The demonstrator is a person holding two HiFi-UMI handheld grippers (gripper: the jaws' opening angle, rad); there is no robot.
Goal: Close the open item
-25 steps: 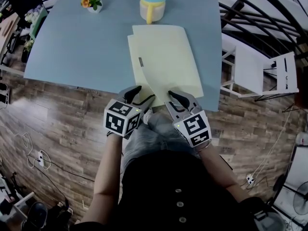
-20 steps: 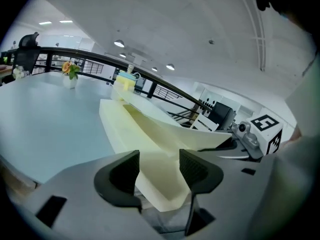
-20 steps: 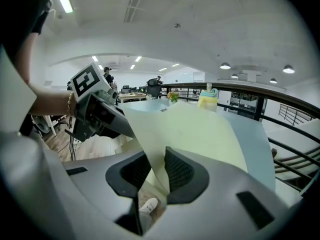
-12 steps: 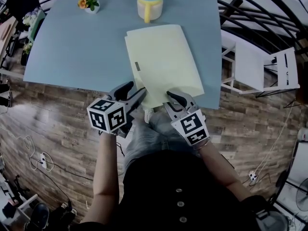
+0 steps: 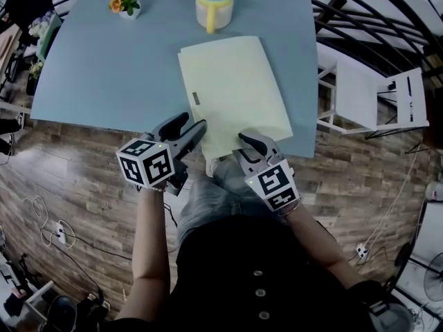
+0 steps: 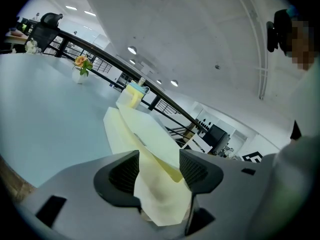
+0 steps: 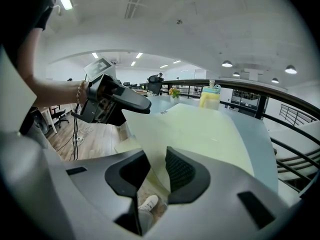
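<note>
A pale yellow folder (image 5: 232, 92) lies on the blue table (image 5: 104, 68), its near edge hanging past the table's front. My left gripper (image 5: 190, 126) is at the folder's near left corner. In the left gripper view that bent corner (image 6: 155, 194) sits between the wide-apart jaws of the left gripper (image 6: 159, 171), which do not press it. My right gripper (image 5: 250, 142) is at the near right edge. Its jaws are opening, and a thin sheet of the folder (image 7: 200, 129) runs between them with a gap showing beside it.
A yellow cup with a blue lid (image 5: 212, 5) stands at the table's far edge behind the folder. A small pot of orange flowers (image 5: 122, 4) is at the far left. A white chair (image 5: 374, 95) and black railings stand to the right. Wooden floor lies below.
My left gripper has shifted left and turned, its marker cube now further out. The folder's two layers now lie more evenly on each other. The right gripper has barely moved.
</note>
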